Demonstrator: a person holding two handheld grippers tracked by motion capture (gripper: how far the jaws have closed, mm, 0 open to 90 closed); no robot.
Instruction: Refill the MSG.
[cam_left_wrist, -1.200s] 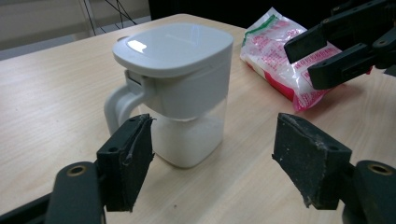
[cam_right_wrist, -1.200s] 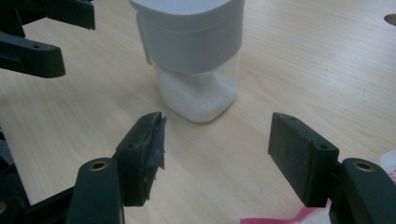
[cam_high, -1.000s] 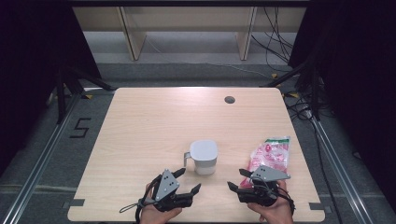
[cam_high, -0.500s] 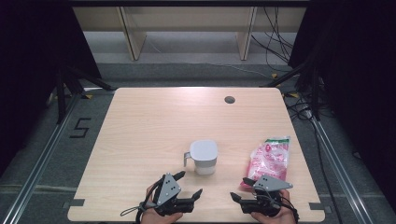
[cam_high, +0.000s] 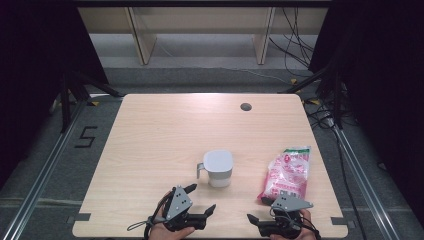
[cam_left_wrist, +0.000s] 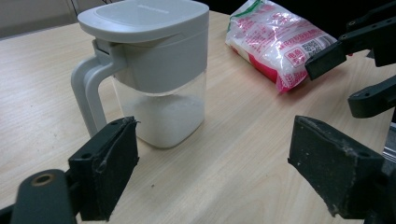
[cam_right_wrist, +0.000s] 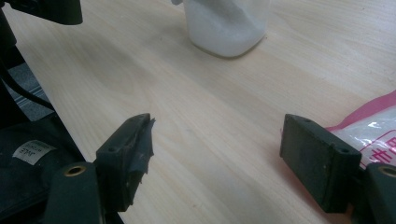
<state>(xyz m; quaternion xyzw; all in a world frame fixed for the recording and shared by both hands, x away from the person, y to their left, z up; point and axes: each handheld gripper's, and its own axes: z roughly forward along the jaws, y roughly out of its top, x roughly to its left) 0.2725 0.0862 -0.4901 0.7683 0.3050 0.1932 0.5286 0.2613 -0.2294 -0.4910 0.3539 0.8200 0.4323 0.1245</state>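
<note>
Both hand-held grippers (cam_high: 201, 203) (cam_high: 261, 219) jaws just spread, empty, near table (cam_high: 165, 130) front edge, jug (cam_high: 218, 168) beyond

grey-lidded jug (cam_high: 218, 168), pink-and-white bag (cam_high: 288, 172), black grippers (cam_high: 202, 204)

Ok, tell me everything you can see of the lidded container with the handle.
The container stands upright on the table, left of the pink-printed bag. It looks like plastic: a grey squarish lid, a grey loop handle on its left side, and a clear body roughly a third full of white powder. The lid sits closed. Nothing but the table touches it.
</note>
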